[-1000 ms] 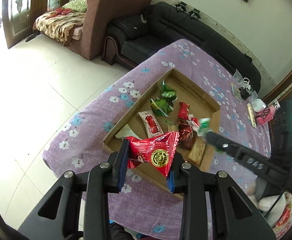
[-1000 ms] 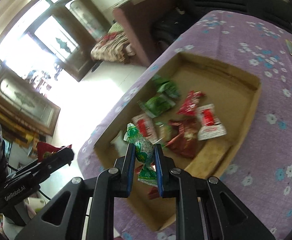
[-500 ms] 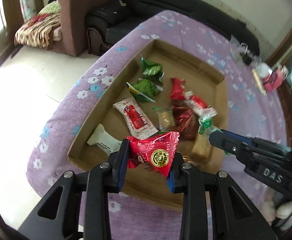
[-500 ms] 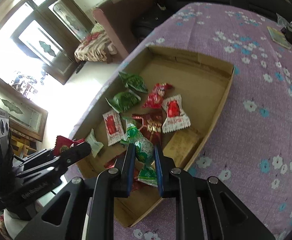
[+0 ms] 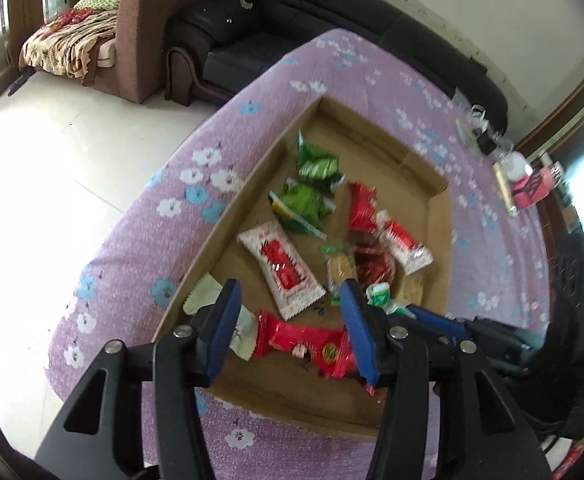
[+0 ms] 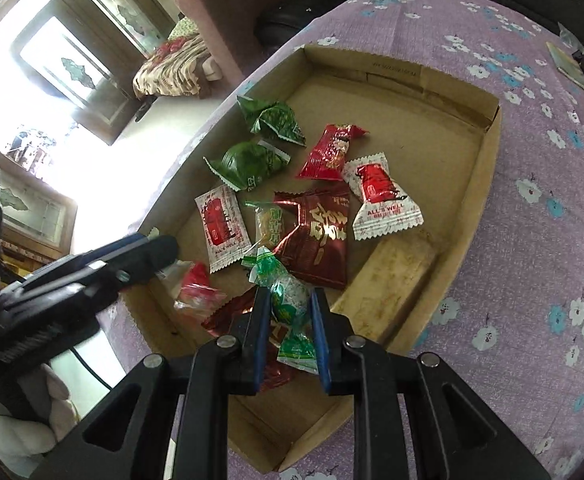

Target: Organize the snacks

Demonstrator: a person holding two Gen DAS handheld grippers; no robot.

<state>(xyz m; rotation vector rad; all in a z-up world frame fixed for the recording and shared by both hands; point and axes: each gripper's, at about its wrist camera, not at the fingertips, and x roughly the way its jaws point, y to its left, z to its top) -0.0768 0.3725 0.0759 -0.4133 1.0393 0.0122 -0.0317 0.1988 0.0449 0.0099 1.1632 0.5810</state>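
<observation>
Both wrist views close above tray (image 5: 438,216).

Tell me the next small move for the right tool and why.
Probably open the right tool and let go of the green-wrapped candy. It is shut on the candy above the cardboard tray, near the other snacks, and the left tool is open, with a red packet lying in the tray between its fingers.

Far half of the cardboard tray (image 6: 488,152) lies bare, open from above. The near half is crowded with snack packets (image 6: 320,232), and the left gripper (image 6: 148,256) seems to crowd that corner.
</observation>
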